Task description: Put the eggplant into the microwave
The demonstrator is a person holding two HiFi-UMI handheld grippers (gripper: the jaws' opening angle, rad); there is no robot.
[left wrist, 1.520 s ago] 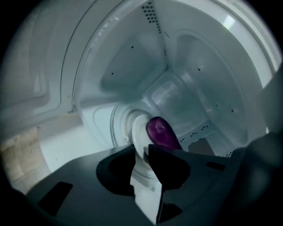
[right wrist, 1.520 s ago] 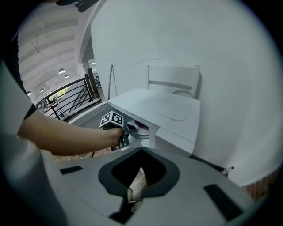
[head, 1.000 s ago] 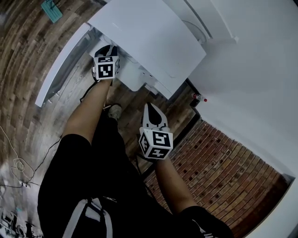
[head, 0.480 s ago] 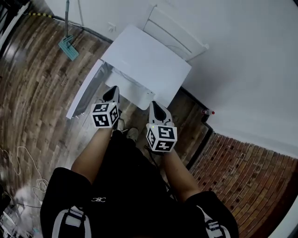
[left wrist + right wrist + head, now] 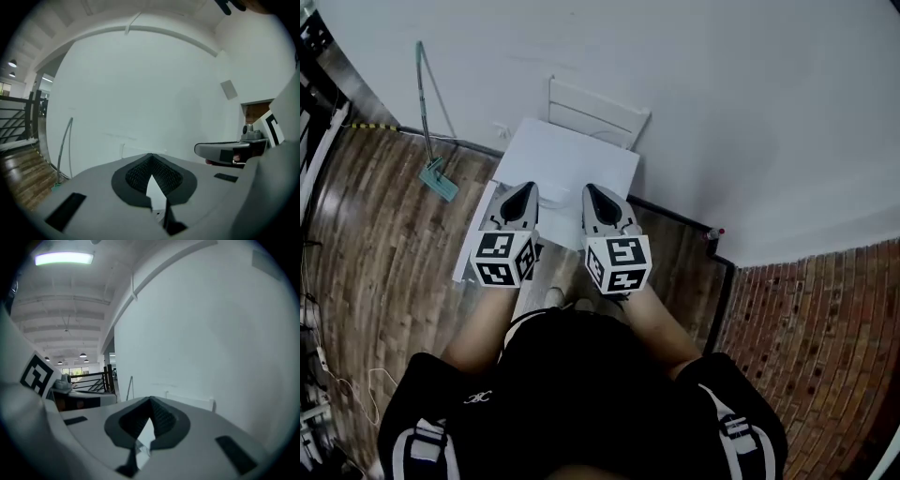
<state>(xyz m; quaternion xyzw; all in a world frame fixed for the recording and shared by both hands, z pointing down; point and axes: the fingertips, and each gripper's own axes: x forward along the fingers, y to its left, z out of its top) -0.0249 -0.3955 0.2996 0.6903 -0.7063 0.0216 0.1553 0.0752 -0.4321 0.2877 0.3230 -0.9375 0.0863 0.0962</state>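
Note:
No eggplant and no microwave appear in any view. In the head view my left gripper (image 5: 523,190) and right gripper (image 5: 592,191) are held up side by side above a small white table (image 5: 572,159), both pointing toward the white wall. Each has its jaws shut with nothing between them. In the left gripper view the dark pads meet at the left gripper's tip (image 5: 151,155), with bare wall beyond. The right gripper view shows the same at the right gripper's tip (image 5: 150,400).
A white chair (image 5: 596,114) stands against the wall behind the table. A mop (image 5: 437,176) with a teal head leans on the wall at the left. A white bench (image 5: 474,246) lies left of the table. Brick flooring (image 5: 811,328) is at the right, wood planks (image 5: 384,244) at the left.
Both grippers have risen and come level, side by side. The table has dropped away and looks smaller, and more wall and floor have come into the head view.

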